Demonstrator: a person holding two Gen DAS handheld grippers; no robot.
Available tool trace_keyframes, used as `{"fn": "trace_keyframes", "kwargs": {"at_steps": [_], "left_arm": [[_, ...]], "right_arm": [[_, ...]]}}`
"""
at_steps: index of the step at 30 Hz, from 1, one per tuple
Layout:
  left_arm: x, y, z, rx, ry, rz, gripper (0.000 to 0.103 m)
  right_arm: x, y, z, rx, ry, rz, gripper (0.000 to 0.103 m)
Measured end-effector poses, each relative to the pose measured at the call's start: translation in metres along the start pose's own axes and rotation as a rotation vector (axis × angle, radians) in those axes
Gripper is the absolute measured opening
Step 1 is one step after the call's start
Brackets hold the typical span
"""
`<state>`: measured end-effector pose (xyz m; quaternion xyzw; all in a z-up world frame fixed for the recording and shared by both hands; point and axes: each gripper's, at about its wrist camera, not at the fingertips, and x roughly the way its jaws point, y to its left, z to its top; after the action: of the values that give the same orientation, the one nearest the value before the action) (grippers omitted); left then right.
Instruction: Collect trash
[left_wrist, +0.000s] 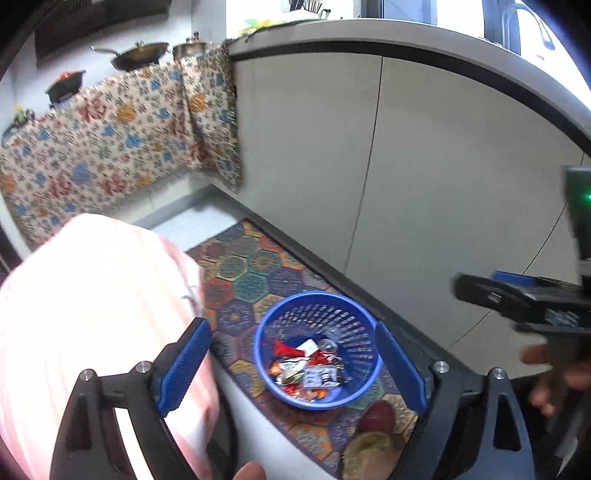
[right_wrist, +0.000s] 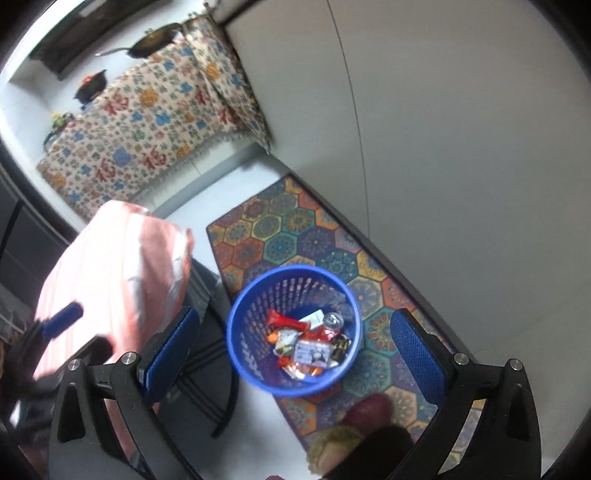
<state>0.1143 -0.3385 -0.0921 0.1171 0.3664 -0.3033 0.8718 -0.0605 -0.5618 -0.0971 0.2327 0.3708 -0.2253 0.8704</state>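
A blue perforated basket (left_wrist: 266, 354) (right_wrist: 240, 332) stands on a patterned rug (left_wrist: 251, 273) (right_wrist: 295, 229). Inside it lie several crumpled wrappers (left_wrist: 306, 374) (right_wrist: 312, 352) and a small can (left_wrist: 328, 346) (right_wrist: 334, 320). My left gripper (left_wrist: 291, 328) hangs open above the basket with nothing between its blue pads. My right gripper (right_wrist: 295, 315) is also open and empty over the basket. One blue finger (right_wrist: 64, 318) of the left gripper shows at the left edge of the right wrist view.
A pink striped cushion (left_wrist: 92, 314) (right_wrist: 122, 266) on a black-legged seat stands left of the basket. Grey cabinet doors (left_wrist: 406, 166) (right_wrist: 461, 166) run along the right. A person's slippered foot (left_wrist: 373, 424) (right_wrist: 365, 410) rests on the rug. A floral cloth (left_wrist: 110, 147) hangs below pans.
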Motion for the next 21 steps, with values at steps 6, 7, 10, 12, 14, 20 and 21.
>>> {"fn": "trace_keyframes", "kwargs": {"at_steps": [6,7,10,12,14,20,21], "left_arm": [[-0.027,-0.009,-0.009,0.015,-0.024,0.102,0.092],[-0.028,-0.009,-0.009,0.003,-0.014,0.107,0.092],[-0.032,-0.007,-0.009,-0.017,0.043,0.076,0.092],[-0.035,-0.005,-0.01,-0.023,0.058,0.048,0.092],[-0.039,-0.004,-0.011,-0.028,0.071,0.032,0.092],[-0.043,-0.004,-0.015,-0.037,0.088,0.035,0.092],[-0.043,-0.004,-0.015,-0.039,0.089,0.036,0.092]], "right_arm": [[-0.046,0.018,-0.034,-0.052,-0.04,-0.06,0.103],[-0.049,0.02,-0.036,-0.057,-0.04,-0.065,0.103],[-0.059,0.027,-0.042,-0.085,-0.042,-0.076,0.103],[-0.063,0.034,-0.044,-0.107,-0.047,-0.077,0.103],[-0.068,0.038,-0.047,-0.116,-0.057,-0.079,0.103],[-0.072,0.043,-0.054,-0.123,-0.05,-0.097,0.103],[-0.072,0.044,-0.055,-0.127,-0.047,-0.1,0.103]]}}
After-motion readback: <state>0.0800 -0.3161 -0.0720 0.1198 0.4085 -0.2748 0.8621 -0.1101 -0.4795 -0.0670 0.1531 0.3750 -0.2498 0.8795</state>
